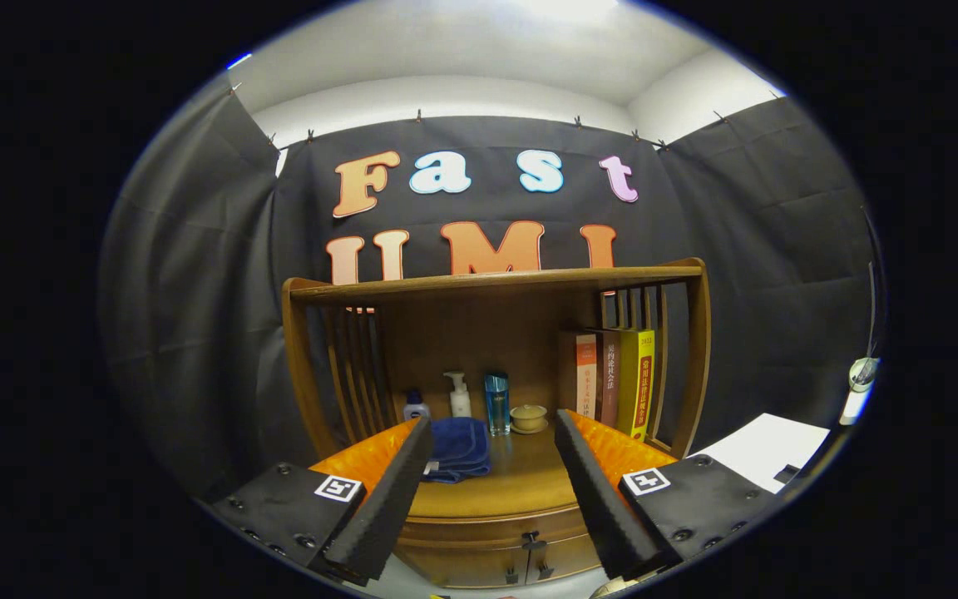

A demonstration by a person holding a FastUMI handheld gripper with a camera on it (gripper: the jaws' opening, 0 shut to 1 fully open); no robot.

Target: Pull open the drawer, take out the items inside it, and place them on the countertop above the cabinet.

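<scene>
Gripper (491, 453): we see its jaws spread wide, holding nothing.
Drawer (496, 528): closed, below them.
Desk (520, 478): blue cloth (458, 449), bottles, books.

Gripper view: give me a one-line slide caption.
Open gripper faces the wooden cabinet, drawer closed below a countertop holding a blue cloth, bottles and books.

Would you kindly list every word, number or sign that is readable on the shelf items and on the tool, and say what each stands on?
Nothing can be read with certainty.
Yellow book spine: characters, too blurred.
Dark red book and orange-white book spines: characters, too blurred.
Pump bottle and blue bottle: labels too small.
Tool, open, fingers apart over the countertop: square patterned marker on each side, no words.
</scene>
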